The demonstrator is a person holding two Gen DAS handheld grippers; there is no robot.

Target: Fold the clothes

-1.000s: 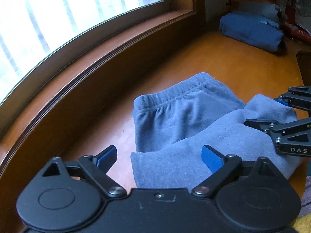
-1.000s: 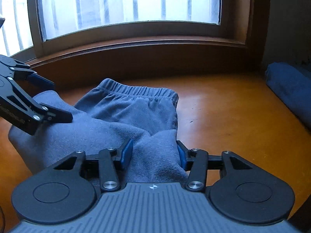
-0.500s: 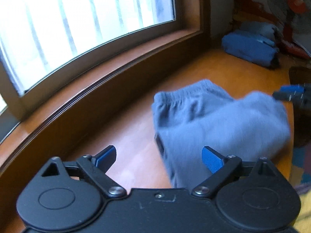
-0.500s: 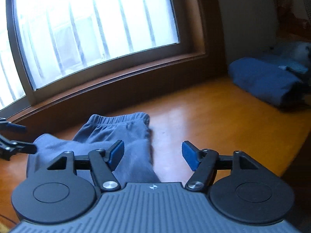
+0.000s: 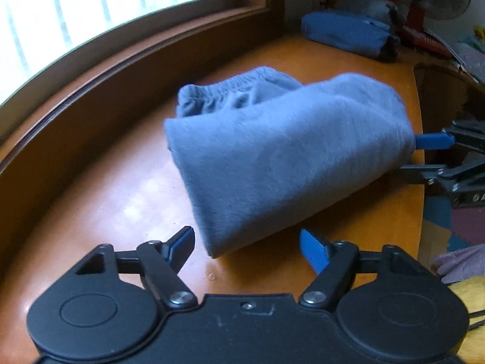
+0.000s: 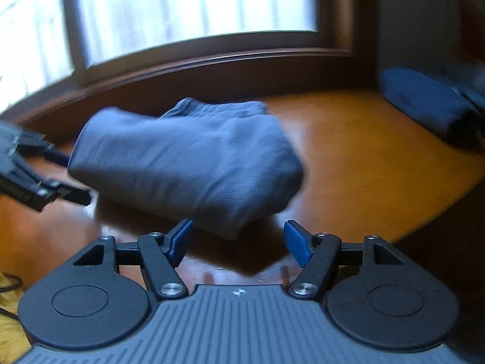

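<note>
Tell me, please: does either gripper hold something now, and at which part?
Nothing is held. The grey folded trousers lie free; the left gripper, its jaws closing, and the right gripper press on nothing.

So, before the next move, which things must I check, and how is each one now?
1. Pants folded, lying on the table: ok.
2. Left gripper free of cloth: ok; jaws closing, the near corner just ahead of them, pads not touching.
3. Right gripper open and empty: ok.
4. Waistband covered by the fold: not ok, it sticks out behind.
5. Edges squared: cannot tell, blurred.
</note>
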